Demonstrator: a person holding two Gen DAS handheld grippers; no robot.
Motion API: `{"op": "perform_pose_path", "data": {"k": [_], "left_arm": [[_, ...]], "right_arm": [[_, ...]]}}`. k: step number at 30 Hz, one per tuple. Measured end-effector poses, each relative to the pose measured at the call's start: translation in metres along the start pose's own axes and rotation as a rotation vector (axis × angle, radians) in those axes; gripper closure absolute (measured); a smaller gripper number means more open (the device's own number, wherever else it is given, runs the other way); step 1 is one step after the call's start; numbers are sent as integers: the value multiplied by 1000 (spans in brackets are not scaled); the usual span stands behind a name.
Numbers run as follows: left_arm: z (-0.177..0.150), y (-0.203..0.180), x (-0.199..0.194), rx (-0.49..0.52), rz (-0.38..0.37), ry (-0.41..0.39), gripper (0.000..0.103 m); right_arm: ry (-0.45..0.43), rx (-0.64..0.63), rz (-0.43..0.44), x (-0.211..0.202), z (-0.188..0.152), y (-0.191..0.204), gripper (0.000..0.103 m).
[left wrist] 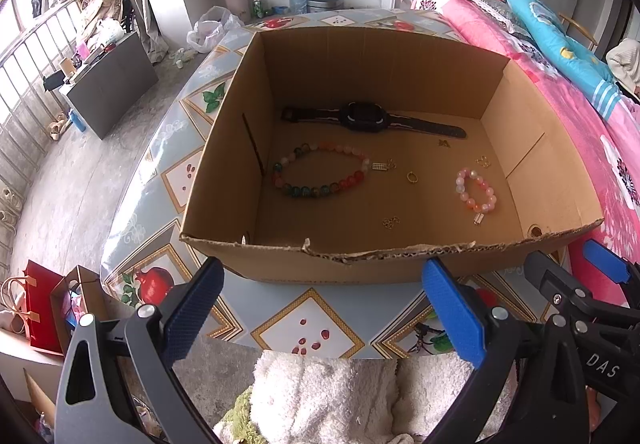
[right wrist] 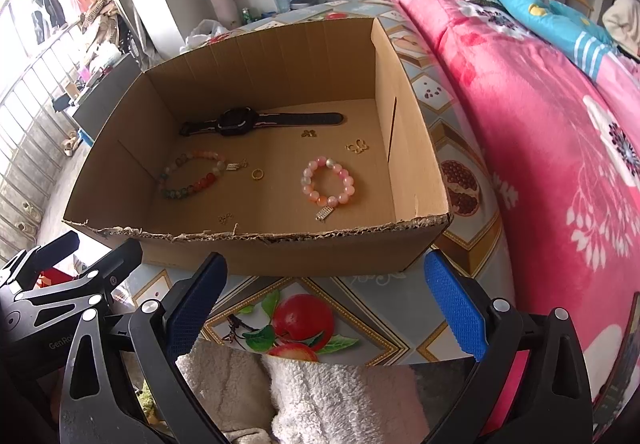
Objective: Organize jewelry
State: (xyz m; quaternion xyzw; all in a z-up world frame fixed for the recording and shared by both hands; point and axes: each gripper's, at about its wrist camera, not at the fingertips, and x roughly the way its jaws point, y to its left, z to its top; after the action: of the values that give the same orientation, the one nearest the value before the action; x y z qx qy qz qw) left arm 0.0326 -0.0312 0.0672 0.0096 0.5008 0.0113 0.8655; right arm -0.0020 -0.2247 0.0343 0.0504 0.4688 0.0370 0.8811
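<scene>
Patterned with fruit and diamonds, the tabletop (left wrist: 320, 308) carries an open cardboard box (left wrist: 400, 56), with a bed under a pink floral quilt (right wrist: 540, 124) along its right side; inside the box we see the jewelry spread on the floor: a black watch (left wrist: 362, 116) laid flat near the far wall, a large bracelet of mixed coloured beads (left wrist: 304, 190) toward the left, a smaller pink bracelet (left wrist: 466, 194) toward the right, a gold ring (left wrist: 412, 176) between them, and a few small gold pieces (left wrist: 391, 222) scattered apart; we cannot tell what each small piece is.

As to progress, we judge it open: every piece we can see already lies inside the box, which fits a job that has gathered them there; yet they lie loose and unsorted, which equally fits pieces waiting to be arranged or taken out; these views do not settle which.

Both tools sit low at the near edge of the tabletop, outside the box and well apart from the jewelry; the left gripper (left wrist: 324, 284) has its jaws spread wide and holds nothing; the right gripper (right wrist: 326, 280) likewise, jaws wide apart and empty; the box's torn near wall stands between them and the pieces.
</scene>
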Motion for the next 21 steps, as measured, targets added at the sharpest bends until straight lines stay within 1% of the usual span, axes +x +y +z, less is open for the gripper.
{"op": "perform_pose_path", "data": {"k": [21], "left_arm": [[-5,2,3,-7,-4,14,6]], "right_arm": [[7,0,1,2,-2,-1,8]]}}
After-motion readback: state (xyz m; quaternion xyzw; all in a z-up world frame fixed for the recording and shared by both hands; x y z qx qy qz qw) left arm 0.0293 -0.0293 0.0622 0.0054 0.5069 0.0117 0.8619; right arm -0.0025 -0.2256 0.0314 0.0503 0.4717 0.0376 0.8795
